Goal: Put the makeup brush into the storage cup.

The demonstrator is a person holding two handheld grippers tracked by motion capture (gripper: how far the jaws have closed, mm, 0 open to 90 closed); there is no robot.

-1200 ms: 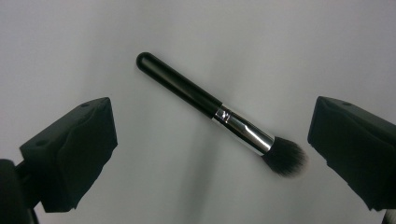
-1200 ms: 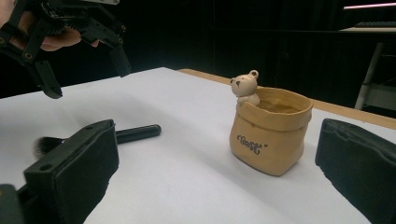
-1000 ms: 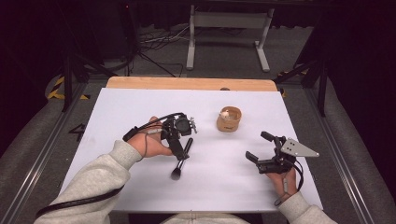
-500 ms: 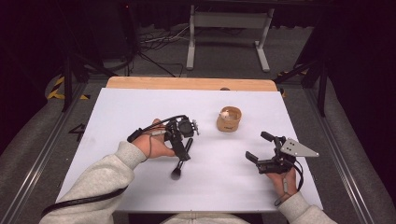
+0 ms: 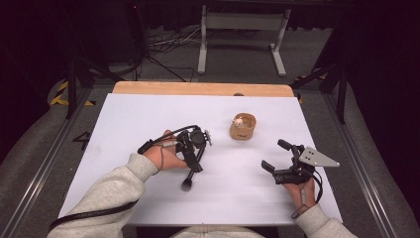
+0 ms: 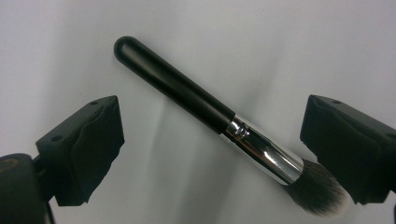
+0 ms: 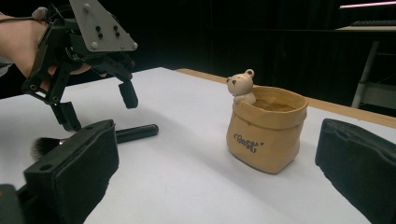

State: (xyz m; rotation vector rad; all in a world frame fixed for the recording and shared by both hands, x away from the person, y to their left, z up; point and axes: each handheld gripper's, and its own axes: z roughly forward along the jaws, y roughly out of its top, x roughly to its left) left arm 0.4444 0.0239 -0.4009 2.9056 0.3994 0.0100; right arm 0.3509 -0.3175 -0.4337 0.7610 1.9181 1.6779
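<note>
I had the left gripper (image 5: 194, 157) hanging over the makeup brush (image 5: 191, 173), pointed down at the white table (image 5: 148, 114). Its jaws stood wide and had just been closing a little, with the brush lying between them but untouched by either pad. In the left gripper view the brush (image 6: 219, 122) lay slantwise across the gap: the rounded black handle end reached up toward the left jaw's side, the silver ferrule sat closer to the right jaw, and the dark bristles ended just beside the right pad, though I could not tell whether they brushed it. The brush rested flat on the table.

My right gripper (image 5: 277, 156) sat low near the table, well apart from the brush, its jaws spread wide with nothing between the pads. Ahead of it, seen between its two jaws in the right gripper view, stood the tan sack-shaped pot (image 7: 266, 133) with a small bear figure (image 7: 243, 86) peeking over its rim. Farther off to the left of that jaw line I saw the left gripper (image 7: 95, 109) above the brush (image 7: 116, 135).
</note>
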